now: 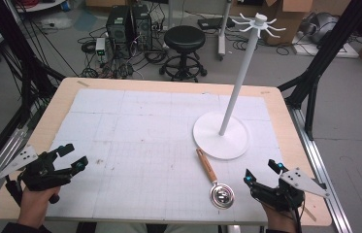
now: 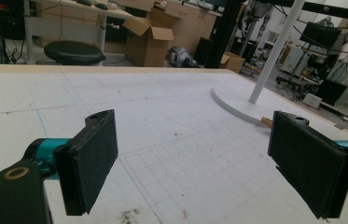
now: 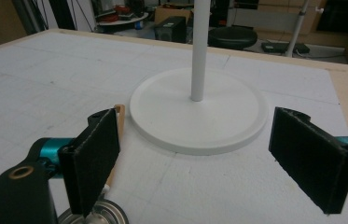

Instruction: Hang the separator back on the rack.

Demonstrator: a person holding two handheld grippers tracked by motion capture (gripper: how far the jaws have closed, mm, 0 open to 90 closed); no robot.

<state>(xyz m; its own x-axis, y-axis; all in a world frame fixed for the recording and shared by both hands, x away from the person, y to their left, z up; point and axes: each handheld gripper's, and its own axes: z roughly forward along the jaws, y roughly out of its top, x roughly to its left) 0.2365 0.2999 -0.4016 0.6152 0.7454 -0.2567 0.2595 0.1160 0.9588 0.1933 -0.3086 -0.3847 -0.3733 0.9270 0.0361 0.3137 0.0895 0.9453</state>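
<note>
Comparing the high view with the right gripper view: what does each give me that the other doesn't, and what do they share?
High view alone: the left gripper, open over bare mat, the hooked top of the white stand, and the full wooden-handled metal ladle lying near the right gripper.

Right gripper view alone: a close look between its open jaws, nothing between them, plus the cardboard box behind the table.

Both: the stand's round base, the ladle's handle and bowl, the white gridded mat and the black stool.

- Grey floor (image 1: 343,131) strewn with tangled cables (image 1: 96,46).
- A black round stool (image 1: 184,39) stands behind the wooden table (image 1: 169,85).
- Two black computer towers (image 1: 129,24) beside it.
- Open cardboard boxes (image 2: 150,39) along the back.
</note>
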